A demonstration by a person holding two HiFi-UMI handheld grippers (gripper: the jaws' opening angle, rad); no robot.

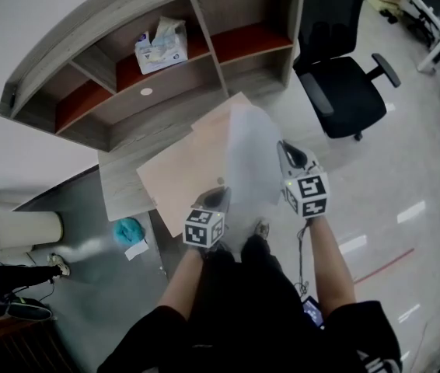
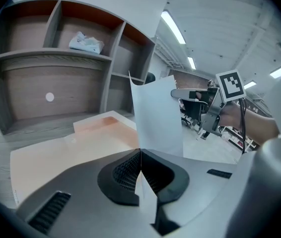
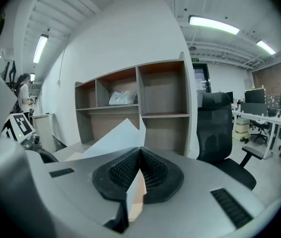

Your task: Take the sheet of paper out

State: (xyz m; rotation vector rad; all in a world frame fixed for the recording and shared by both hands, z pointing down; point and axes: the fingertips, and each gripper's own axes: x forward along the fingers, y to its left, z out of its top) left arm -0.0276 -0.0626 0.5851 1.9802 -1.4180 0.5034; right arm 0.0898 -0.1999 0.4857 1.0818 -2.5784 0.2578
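Note:
A white sheet of paper [image 1: 251, 150] hangs in the air above the desk, held by both grippers. My left gripper [image 1: 221, 196] is shut on its near left edge; in the left gripper view the sheet [image 2: 155, 118] rises upright from the closed jaws [image 2: 140, 153]. My right gripper [image 1: 285, 151] is shut on the sheet's right edge, and the paper [image 3: 113, 138] fans out to the left of its closed jaws [image 3: 140, 151]. Below the sheet a pale pink folder [image 1: 177, 176] lies flat on the desk [image 1: 123, 185], also seen in the left gripper view [image 2: 76, 145].
A grey shelf unit [image 1: 228, 49] stands at the back of the desk, with a white plastic packet [image 1: 162, 45] in one compartment. A black office chair [image 1: 344, 84] stands to the right. A teal object [image 1: 129, 229] and a white cylinder [image 1: 18, 228] are at the left.

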